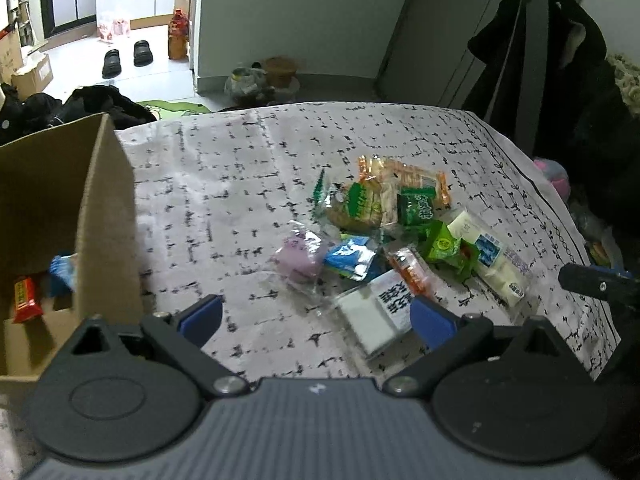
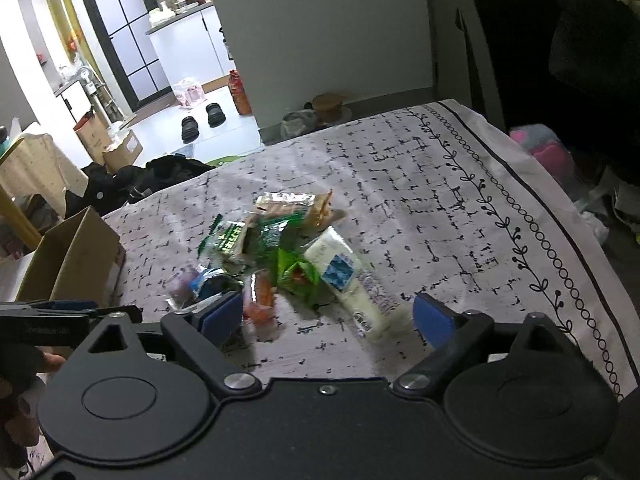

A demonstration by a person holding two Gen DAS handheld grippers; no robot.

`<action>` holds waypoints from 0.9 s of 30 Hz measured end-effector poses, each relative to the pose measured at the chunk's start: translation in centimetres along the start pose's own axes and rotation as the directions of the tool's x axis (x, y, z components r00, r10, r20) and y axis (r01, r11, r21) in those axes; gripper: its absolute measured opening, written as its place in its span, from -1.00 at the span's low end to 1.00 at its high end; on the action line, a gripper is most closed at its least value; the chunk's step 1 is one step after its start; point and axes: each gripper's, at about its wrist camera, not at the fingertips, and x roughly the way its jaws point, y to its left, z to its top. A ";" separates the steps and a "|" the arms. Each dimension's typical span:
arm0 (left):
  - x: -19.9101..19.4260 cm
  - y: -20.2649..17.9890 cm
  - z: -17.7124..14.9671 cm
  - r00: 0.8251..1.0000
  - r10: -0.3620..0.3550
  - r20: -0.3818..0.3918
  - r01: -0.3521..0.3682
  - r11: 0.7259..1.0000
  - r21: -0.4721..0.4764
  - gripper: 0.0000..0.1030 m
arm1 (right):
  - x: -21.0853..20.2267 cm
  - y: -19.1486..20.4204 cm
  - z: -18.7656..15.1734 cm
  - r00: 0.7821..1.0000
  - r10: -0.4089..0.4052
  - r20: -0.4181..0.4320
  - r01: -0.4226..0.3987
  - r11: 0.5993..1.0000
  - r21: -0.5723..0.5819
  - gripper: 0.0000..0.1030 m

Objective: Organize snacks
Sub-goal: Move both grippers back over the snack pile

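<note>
Hovering over the snacks [image 1: 400, 236] heaped mid-table right of the box [image 1: 68, 216], both the left gripper [image 1: 316, 316] and right gripper [image 2: 328, 316] gape empty, and those light crinkly slippery packs probably want pinching across the middle, gently, since biscuits crush

Grey wall [image 1: 304, 20], bright tiled floor [image 1: 80, 64] beyond
</note>
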 end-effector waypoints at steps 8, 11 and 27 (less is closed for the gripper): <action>1.7 -1.3 1.0 1.000 0.006 -0.019 -0.006 1.000 -0.016 0.96 | 1.4 -0.7 0.1 0.999 0.000 -0.047 -0.002 0.999 -0.034 0.44; 2.4 -2.0 1.1 0.999 0.009 -0.035 -0.009 1.000 0.004 0.96 | 2.0 -1.1 0.3 0.998 -0.008 -0.059 0.006 0.999 -0.034 0.41; 7.0 -4.6 1.7 0.993 0.039 -0.110 -0.035 0.999 0.031 0.94 | 4.8 -1.6 0.4 0.995 -0.003 -0.096 0.003 1.000 0.000 0.34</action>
